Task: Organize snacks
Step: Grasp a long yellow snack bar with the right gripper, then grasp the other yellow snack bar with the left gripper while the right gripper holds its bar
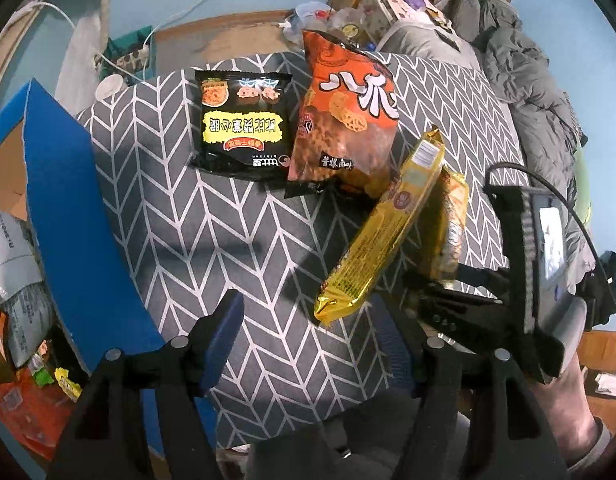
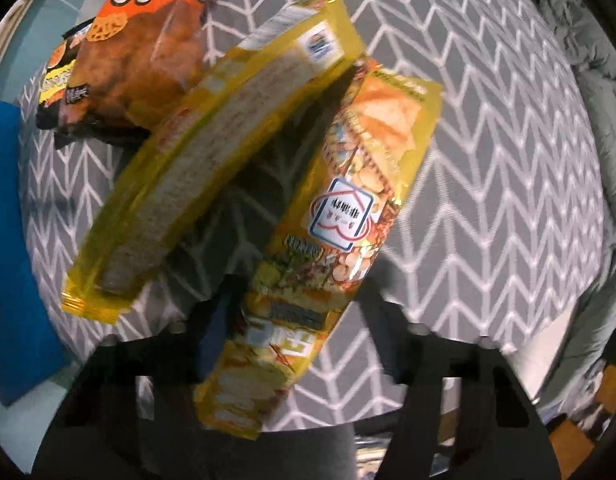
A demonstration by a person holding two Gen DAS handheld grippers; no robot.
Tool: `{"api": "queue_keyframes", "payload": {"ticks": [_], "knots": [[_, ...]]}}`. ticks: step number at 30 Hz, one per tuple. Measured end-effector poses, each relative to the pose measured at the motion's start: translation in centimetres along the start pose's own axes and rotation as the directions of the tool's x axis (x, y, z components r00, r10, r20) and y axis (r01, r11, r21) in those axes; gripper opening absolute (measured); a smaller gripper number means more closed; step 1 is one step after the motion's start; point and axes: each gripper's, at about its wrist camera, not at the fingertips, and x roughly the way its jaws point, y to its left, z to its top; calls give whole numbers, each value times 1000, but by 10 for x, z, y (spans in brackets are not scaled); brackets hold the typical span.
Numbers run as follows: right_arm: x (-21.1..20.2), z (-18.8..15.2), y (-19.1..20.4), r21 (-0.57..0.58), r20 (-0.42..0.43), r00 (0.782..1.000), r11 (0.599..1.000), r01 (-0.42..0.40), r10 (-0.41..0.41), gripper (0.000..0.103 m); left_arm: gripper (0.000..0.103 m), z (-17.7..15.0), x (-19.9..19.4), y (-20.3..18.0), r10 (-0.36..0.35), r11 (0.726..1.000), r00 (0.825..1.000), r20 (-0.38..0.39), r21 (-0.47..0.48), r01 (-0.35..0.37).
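The round table (image 1: 179, 240) with the grey chevron cloth carries four snack packs, and at its left edge stands a blue carton (image 1: 67, 216) that already holds several packets; in my judgement this carton is where the snacks go.

At the far side lie the orange chip bag (image 1: 344, 120) and, just beside it on the left, the black snack packet (image 1: 241, 124). Nearer, a long yellow cracker pack (image 1: 384, 224) lies tilted, its far end resting against the orange chip bag. Next to it on the right lies the second yellow pack (image 2: 332, 216).

The right gripper (image 2: 295, 304) is at this second yellow pack. Its jaws stand on both sides of the pack's near end, but the picture is blurred, so I cannot tell if they already pinch it. The left gripper (image 1: 308, 336) hovers over bare cloth with its jaws spread and nothing between them.

I think the step in hand is picking up this pack. The next move needs a firm closing on the pack, then a lift that does not drag the leaning cracker pack.
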Motion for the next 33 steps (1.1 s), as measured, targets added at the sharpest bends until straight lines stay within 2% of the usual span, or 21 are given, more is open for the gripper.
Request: {"api": "queue_keyframes", "payload": {"ticks": [3,12,16,19,21,22,25,33], "knots": [[-1,-1,-10,-15,5,1000,1000,-4,4,36,68,5,5,-2,-9,1000,1000,-16,1,9],[4,1,-47,-43,35,999,999,31,-30,29,69,18,20,-18,-11,999,999,-50,29,13],[5,4,-63,-44,52,998,998,46,-44,29,70,21,28,-31,-15,998,997,-74,56,19],[4,0,-76,-35,68,998,999,6,-3,30,77,21,36,-45,-8,995,997,-81,101,17],[6,2,-86,-27,76,997,999,-20,22,36,77,21,42,-55,6,992,996,-87,128,5],[2,7,-103,-23,79,996,999,-31,32,36,77,22,46,-61,14,990,996,-91,141,-1],[-4,15,-121,-8,90,995,999,-48,49,37,77,26,57,-72,38,987,995,-94,159,-23],[-11,50,-133,38,108,993,997,-61,57,41,77,41,86,-90,107,981,990,-94,172,-89]]}}
